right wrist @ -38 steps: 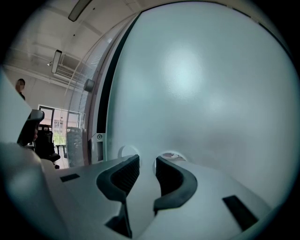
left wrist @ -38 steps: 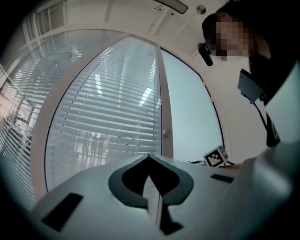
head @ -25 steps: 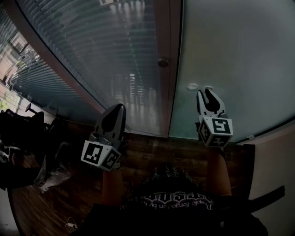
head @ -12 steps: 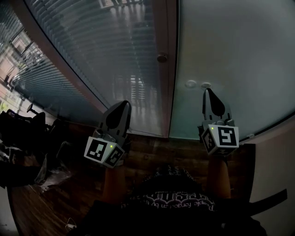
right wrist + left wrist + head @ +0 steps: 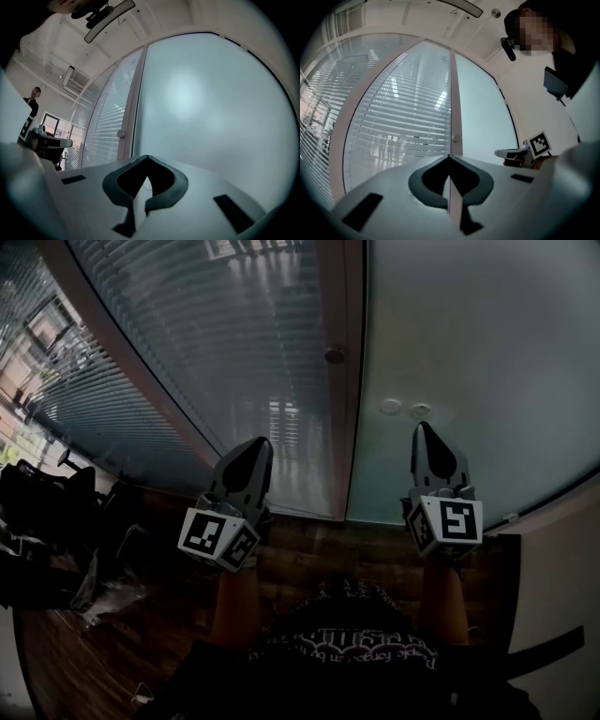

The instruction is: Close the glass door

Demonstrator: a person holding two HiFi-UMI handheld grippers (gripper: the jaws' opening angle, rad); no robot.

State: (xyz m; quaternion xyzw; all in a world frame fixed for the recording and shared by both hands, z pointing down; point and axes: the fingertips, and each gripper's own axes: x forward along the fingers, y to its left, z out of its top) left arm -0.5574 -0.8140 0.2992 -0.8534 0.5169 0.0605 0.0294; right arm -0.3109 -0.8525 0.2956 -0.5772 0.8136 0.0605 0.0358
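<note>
The frosted glass door (image 5: 469,343) fills the right half of the head view and stands against a brown upright frame (image 5: 343,427) that carries a round knob (image 5: 335,354). Two small round fittings (image 5: 391,407) sit on the glass near that edge. My right gripper (image 5: 424,430) points at the glass just below them, shut with nothing in it; whether it touches the glass I cannot tell. In the right gripper view its jaws (image 5: 146,158) meet in front of the pale door (image 5: 211,103). My left gripper (image 5: 255,448) is shut and empty, pointing at the slatted pane (image 5: 216,343) left of the frame.
A window wall with horizontal blinds (image 5: 393,122) runs off to the left. Dark chairs and bags (image 5: 37,512) stand on the wooden floor (image 5: 309,559) at the left. A white wall (image 5: 562,559) meets the door at the lower right.
The right gripper's jaws, open a second ago, are now shut, and that gripper has risen slightly toward the round fittings. The left gripper has barely shifted.
</note>
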